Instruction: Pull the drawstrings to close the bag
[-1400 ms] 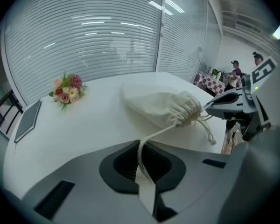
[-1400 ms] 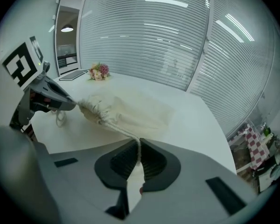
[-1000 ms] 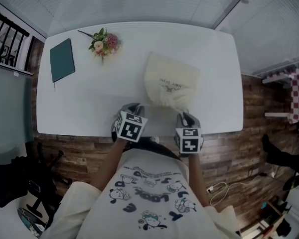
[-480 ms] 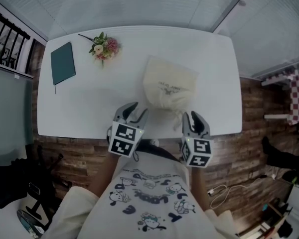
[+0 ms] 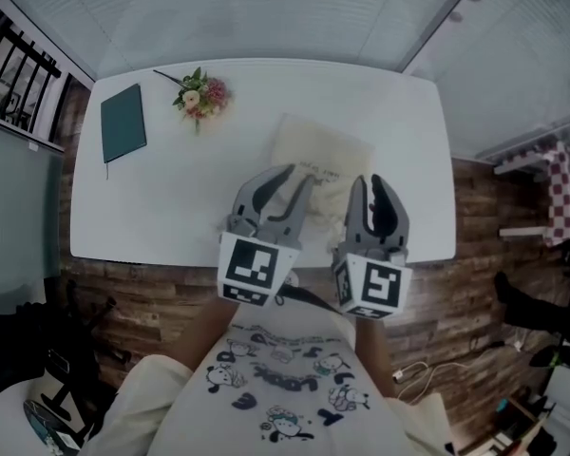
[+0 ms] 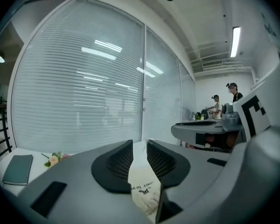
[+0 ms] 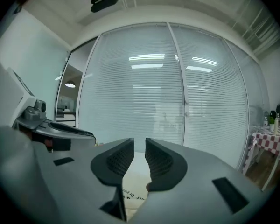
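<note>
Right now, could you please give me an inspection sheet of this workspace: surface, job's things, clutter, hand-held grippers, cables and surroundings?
Surface: white table, mostly bare.
Job's things: cream drawstring bag lying on the table beyond both grippers; its strings cannot be made out.
Clutter: teal notebook and small flower bunch at the far left.
Grippers: left hand-held gripper and right hand-held gripper held above the table's near edge. Both pairs of jaws have just been closing, stand slightly apart and hold nothing; the bag only shows through the gaps.
Cables: white cable on the floor.
Surroundings: window blinds, wood floor, two people far off.
</note>
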Demonstrator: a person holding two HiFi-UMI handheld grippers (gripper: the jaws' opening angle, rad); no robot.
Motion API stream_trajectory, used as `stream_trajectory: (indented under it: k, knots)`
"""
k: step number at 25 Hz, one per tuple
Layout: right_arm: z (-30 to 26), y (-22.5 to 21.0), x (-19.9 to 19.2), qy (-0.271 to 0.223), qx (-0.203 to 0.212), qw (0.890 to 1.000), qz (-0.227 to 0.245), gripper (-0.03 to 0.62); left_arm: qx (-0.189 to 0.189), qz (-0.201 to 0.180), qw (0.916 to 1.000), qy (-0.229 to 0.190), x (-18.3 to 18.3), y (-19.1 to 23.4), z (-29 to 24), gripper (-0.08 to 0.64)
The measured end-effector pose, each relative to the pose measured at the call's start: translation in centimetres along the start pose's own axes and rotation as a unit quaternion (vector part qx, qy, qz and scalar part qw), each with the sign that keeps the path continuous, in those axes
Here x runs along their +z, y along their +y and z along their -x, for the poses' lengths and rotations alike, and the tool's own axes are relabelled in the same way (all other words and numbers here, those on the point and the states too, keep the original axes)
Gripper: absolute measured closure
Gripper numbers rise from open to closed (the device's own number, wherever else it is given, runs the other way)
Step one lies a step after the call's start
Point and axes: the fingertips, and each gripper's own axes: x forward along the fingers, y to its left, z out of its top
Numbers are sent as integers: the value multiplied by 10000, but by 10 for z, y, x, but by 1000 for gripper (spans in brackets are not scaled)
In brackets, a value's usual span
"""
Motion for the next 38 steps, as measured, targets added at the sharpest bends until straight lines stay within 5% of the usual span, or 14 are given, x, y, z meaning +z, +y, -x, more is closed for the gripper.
stream_trajectory:
  k: [4,10,38]
  knots:
    - [6,6,22,-494,13,9987,-103,509,372,4,9976,-590,27,5,6,440]
    - [13,7,31,-685,-70,9974,-193,517,612,-84,9941,-891,38,6,13,453]
    - [19,0,26,-528,-301,9980,-189,531,623,-177,9940,-883,39,4,17,453]
